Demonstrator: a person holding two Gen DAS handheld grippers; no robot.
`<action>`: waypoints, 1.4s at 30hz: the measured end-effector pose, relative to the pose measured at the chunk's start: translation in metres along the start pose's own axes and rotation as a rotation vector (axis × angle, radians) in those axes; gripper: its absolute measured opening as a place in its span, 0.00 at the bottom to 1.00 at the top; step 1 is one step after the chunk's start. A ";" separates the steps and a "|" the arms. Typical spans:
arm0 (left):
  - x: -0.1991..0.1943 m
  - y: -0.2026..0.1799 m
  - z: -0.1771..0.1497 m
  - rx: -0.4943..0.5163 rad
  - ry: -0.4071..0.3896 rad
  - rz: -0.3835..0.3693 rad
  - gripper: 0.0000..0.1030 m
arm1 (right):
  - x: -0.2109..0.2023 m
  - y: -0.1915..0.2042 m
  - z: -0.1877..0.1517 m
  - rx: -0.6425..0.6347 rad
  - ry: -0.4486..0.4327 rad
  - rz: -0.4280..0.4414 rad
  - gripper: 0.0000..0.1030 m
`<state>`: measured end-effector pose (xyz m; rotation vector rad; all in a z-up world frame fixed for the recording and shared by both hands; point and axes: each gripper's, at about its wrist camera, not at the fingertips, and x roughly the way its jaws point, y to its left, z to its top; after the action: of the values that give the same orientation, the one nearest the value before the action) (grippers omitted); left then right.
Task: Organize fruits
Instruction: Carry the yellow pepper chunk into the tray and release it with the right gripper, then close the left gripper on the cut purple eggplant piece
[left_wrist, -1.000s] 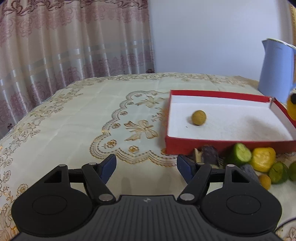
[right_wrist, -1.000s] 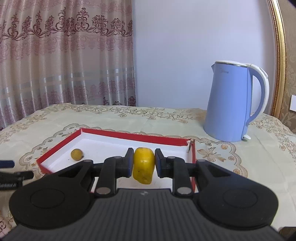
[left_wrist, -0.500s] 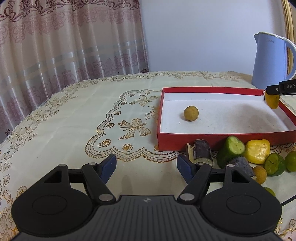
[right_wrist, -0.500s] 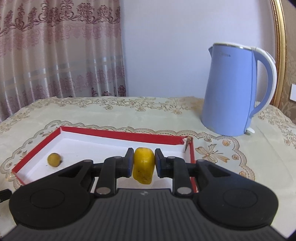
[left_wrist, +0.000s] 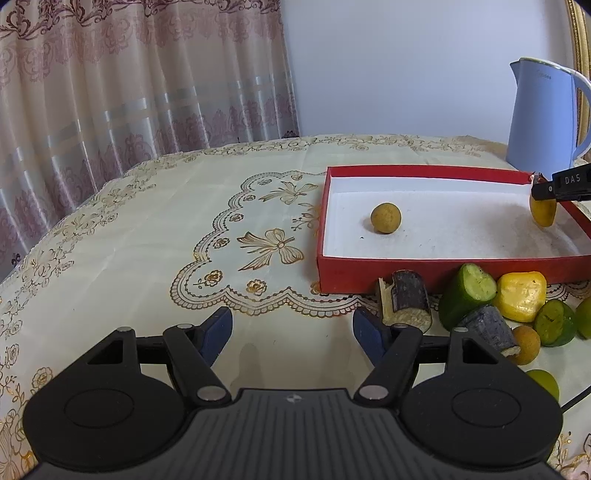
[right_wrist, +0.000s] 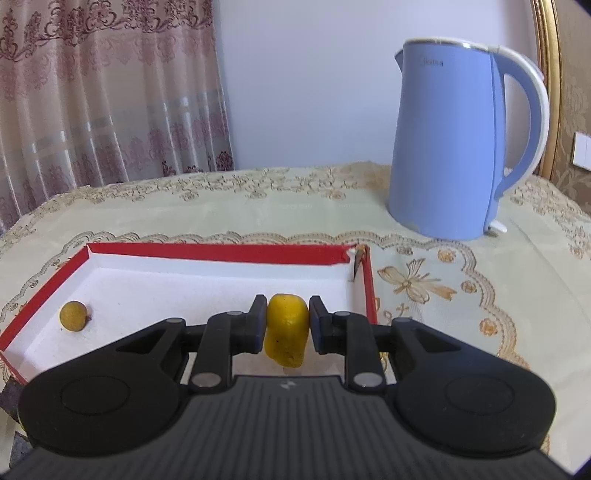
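Observation:
My right gripper (right_wrist: 285, 319) is shut on a yellow fruit piece (right_wrist: 286, 334) and holds it over the right end of the red box (right_wrist: 221, 252), which has a white inside. In the left wrist view that held yellow fruit piece (left_wrist: 543, 212) hangs just above the box floor by the right wall. A small round brown-yellow fruit (left_wrist: 385, 218) lies in the box (left_wrist: 406, 271). My left gripper (left_wrist: 291, 326) stands open over the tablecloth, with nothing between its fingers. Loose fruit lies in front of the box: a green cut piece (left_wrist: 466, 299), a yellow piece (left_wrist: 521, 300), dark chunks (left_wrist: 408, 301).
A blue electric kettle (right_wrist: 458, 147) stands behind the box on the right. More small green and brown fruits (left_wrist: 554, 322) lie at the right edge near the loose pile. A patterned curtain (left_wrist: 129, 92) hangs behind the table's rounded far edge.
The right gripper has carried the yellow piece forward and down over the box; the kettle looms larger. In the left wrist view the box has slid left and the right gripper's tip has come into sight.

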<state>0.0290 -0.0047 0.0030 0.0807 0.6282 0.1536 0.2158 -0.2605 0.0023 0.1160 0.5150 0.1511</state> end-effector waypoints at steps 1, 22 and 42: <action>0.000 0.000 0.000 -0.001 0.000 0.001 0.70 | 0.001 -0.002 0.000 0.012 0.009 0.003 0.23; -0.006 0.011 -0.002 -0.026 -0.019 -0.078 0.70 | -0.129 0.021 -0.029 -0.095 -0.179 0.031 0.71; -0.011 0.000 0.001 0.109 -0.076 -0.275 0.74 | -0.156 0.038 -0.101 -0.095 -0.215 0.017 0.73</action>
<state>0.0208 -0.0067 0.0102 0.1036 0.5652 -0.1487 0.0275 -0.2432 -0.0044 0.0433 0.2916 0.1767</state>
